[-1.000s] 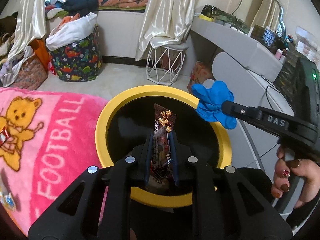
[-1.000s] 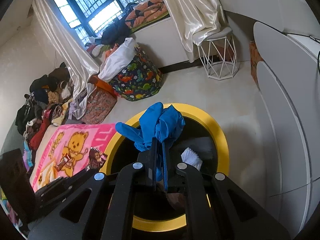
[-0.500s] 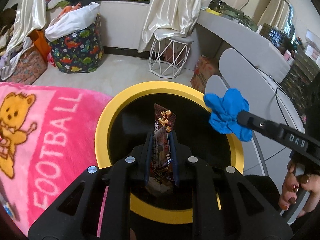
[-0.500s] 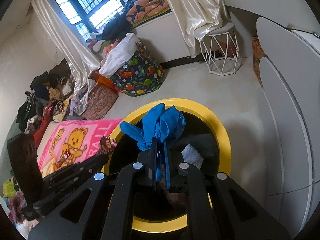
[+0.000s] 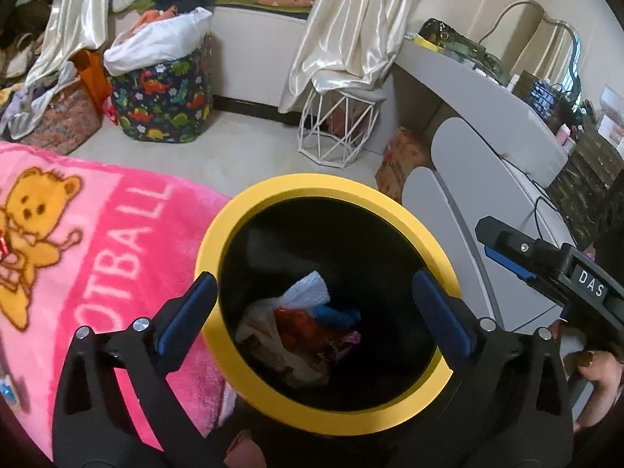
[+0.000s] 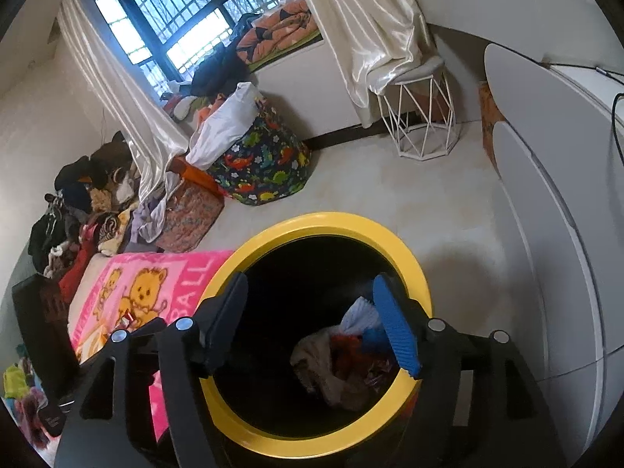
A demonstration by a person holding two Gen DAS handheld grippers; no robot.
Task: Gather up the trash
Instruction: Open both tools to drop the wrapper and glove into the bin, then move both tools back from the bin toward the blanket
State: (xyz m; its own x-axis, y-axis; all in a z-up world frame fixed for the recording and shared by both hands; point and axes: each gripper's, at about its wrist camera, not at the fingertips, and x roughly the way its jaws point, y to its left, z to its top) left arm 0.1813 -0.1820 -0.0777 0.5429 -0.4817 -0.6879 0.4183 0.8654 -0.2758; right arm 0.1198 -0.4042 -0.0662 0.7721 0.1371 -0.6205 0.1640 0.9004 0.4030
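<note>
Fingers opening on both grippers, left [image 5: 314, 308] and right [image 6: 312, 323], nothing between them. Trash [image 5: 296, 331] lies in the yellow-rimmed bin [image 5: 273, 191], I think settled. I'd lift clear before reaching for more.

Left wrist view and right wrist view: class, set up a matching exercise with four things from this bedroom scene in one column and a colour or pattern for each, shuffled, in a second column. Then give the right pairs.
Things
1. bin rim
2. blanket
3. wire stool
4. fabric basket

Colours
A. white
B. dinosaur print on dark blue
C. yellow
D. pink with a bear

Pairs: 1-C, 2-D, 3-A, 4-B
</note>
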